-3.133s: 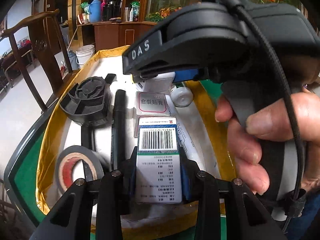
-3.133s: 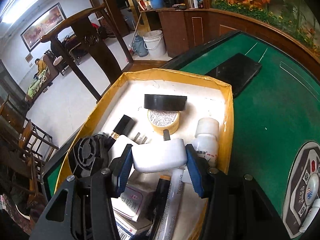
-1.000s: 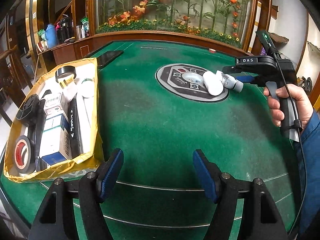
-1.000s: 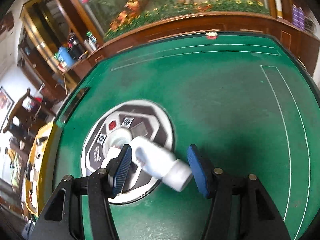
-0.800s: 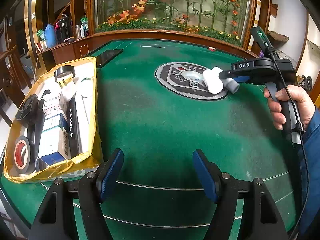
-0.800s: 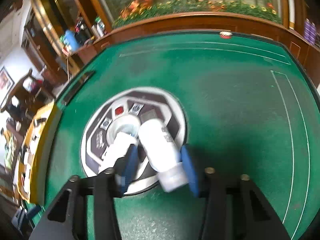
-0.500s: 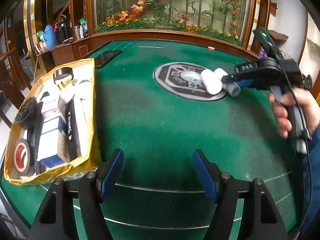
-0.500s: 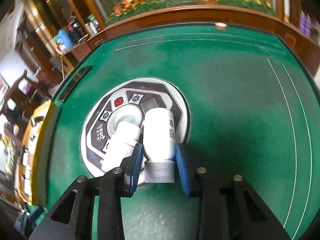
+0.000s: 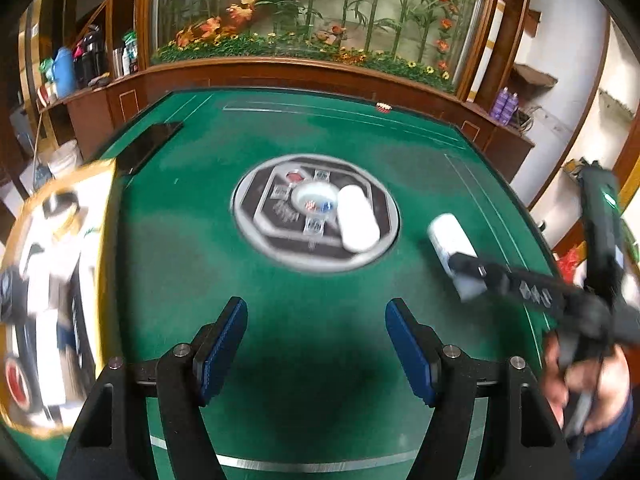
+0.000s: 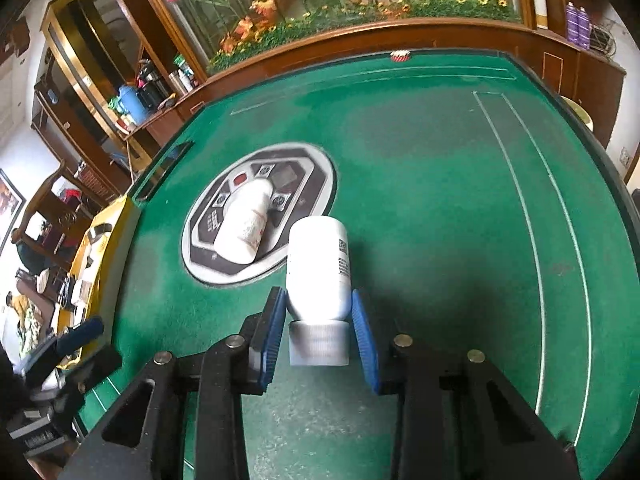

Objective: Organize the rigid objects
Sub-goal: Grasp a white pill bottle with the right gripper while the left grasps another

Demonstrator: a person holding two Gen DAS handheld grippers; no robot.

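Two white bottles are in view. One bottle (image 10: 318, 264) lies cap toward the camera between the blue pads (image 10: 270, 336) of the right gripper (image 10: 318, 340), which are pressed against its sides; the jaws have just been closing on it. It sits over the green table (image 10: 440, 200), just right of the round centre panel (image 10: 304, 168). The second bottle (image 10: 246, 222) lies on its side on that panel, apart from the first. The left gripper (image 9: 316, 352) stands wide apart with nothing between its pads, over bare felt. One yellow-edged tray (image 9: 105, 240) sits at the table's left; its contents are motion-blurred and cannot be counted. The hand (image 9: 588, 384) on the right gripper is blurred and cut off at the frame edge
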